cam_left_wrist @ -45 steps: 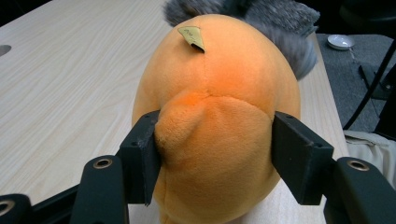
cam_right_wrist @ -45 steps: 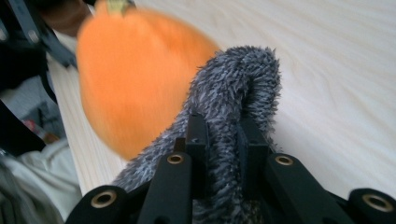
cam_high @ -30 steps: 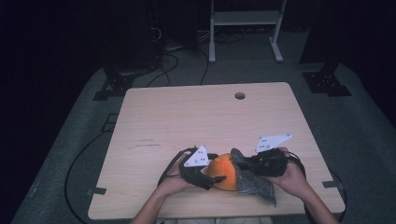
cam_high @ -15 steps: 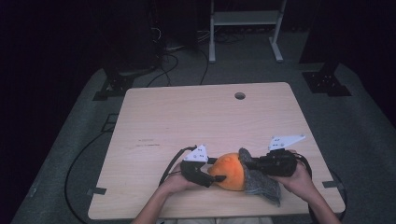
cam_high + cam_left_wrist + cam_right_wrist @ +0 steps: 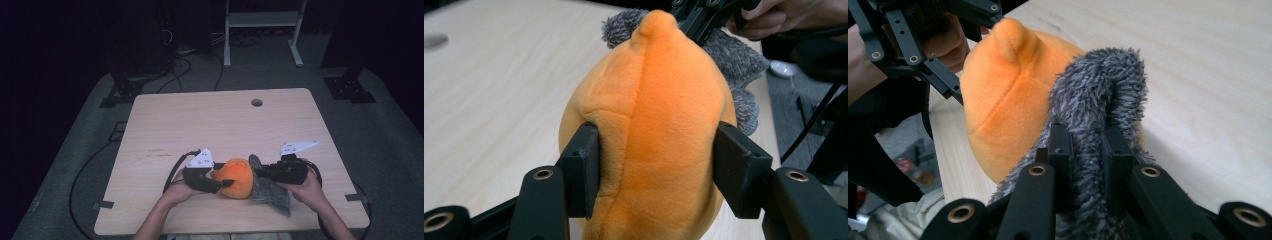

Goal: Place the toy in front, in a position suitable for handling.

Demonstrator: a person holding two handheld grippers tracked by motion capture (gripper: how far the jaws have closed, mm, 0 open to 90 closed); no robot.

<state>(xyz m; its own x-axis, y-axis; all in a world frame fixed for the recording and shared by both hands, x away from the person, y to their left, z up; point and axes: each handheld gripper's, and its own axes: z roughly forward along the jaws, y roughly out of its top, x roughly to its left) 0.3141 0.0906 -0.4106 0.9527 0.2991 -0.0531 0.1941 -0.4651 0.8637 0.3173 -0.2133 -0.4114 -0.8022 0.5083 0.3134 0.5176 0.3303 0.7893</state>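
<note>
1. High view: the orange plush toy (image 5: 236, 177) lies near the front edge of the wooden table (image 5: 220, 125), well short of the round hole (image 5: 256, 102) near the table's far edge. The left gripper (image 5: 225, 179) comes at the plush from its left side, with a hand (image 5: 175, 192) behind it and a grey three-cornered plate (image 5: 201, 160) on top. The right gripper (image 5: 259, 171) reaches in from the plush's right side, where a grey fuzzy cloth (image 5: 270, 191) lies against the plush and spreads toward the table's front edge. From here the jaws of both grippers are too small to read.

2. Left gripper view: this one shows the grip plainly. The two black pads (image 5: 586, 167) press into either flank of the orange plush (image 5: 654, 130), denting the fabric beside its raised seam. The jaws have just been closing, and they now stand partly closed with the plush squeezed between them. Beyond the plush, the grey cloth (image 5: 734, 60) peeks out, with the other gripper (image 5: 704, 15) and its hand (image 5: 784, 15) just behind it.

3. Right gripper view: the jaws are nearly together, pinching a raised fold of the grey fuzzy cloth (image 5: 1098, 110) between the pads (image 5: 1060, 145). The orange plush (image 5: 1008, 95) sits touching the cloth on its far side, and past the plush the left gripper's black linkage (image 5: 913, 45) and a hand (image 5: 945, 42) show. The bare tabletop (image 5: 1208, 75) runs away on the other side of the cloth.
</note>
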